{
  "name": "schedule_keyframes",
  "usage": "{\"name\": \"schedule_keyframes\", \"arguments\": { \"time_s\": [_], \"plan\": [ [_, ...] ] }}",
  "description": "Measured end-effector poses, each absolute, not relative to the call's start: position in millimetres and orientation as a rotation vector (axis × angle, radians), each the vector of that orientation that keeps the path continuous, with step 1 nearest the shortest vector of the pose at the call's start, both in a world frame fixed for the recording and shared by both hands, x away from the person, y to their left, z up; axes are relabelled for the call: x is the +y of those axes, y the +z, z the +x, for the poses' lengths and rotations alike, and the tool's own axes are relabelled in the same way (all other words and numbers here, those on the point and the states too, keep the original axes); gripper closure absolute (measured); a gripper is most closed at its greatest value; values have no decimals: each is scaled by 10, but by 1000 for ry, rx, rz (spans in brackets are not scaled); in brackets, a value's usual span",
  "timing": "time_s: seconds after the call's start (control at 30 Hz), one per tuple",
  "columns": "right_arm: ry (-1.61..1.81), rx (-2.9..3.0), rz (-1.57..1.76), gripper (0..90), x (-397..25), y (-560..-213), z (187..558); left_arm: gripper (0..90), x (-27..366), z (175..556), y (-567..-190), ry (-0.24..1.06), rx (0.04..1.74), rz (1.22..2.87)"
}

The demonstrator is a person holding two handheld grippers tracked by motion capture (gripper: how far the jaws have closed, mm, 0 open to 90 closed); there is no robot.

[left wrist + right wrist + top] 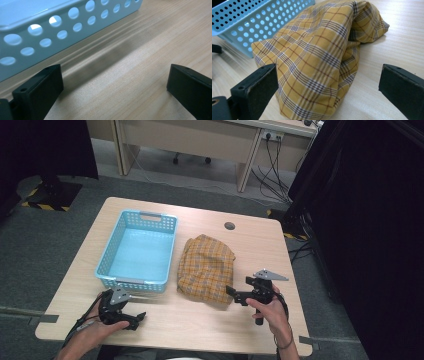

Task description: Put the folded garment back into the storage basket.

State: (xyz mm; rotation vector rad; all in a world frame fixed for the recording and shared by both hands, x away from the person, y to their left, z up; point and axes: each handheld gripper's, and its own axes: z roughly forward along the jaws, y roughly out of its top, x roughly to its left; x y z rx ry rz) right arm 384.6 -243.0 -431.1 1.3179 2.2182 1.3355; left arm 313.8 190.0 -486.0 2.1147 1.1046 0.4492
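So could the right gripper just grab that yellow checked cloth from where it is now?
Probably yes. The right gripper is open, its jaws spread wide, facing the near edge of the yellow checked cloth with bare table around it. The blue basket sits off to the side, out of the way.

Basket (137, 249) walls off cloth's (206, 267) left; right side lies open.

A yellow checked cloth (317, 60) lies bunched up on the wooden table (402, 37). The right gripper (328, 93) has its two black jaws wide apart, close to the cloth. A blue basket (249, 17) with holes sits just behind the cloth.
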Motion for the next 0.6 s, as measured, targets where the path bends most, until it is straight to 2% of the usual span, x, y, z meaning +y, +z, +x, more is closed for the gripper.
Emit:
{"name": "schedule_keyframes", "arguments": {
  "time_s": [0.6],
  "plan": [
    [1383, 2220, 1341, 25, -2286, -4311, 4071, 0, 1900, 3138, -4860, 449, 1105, 2115]
  ]
}}
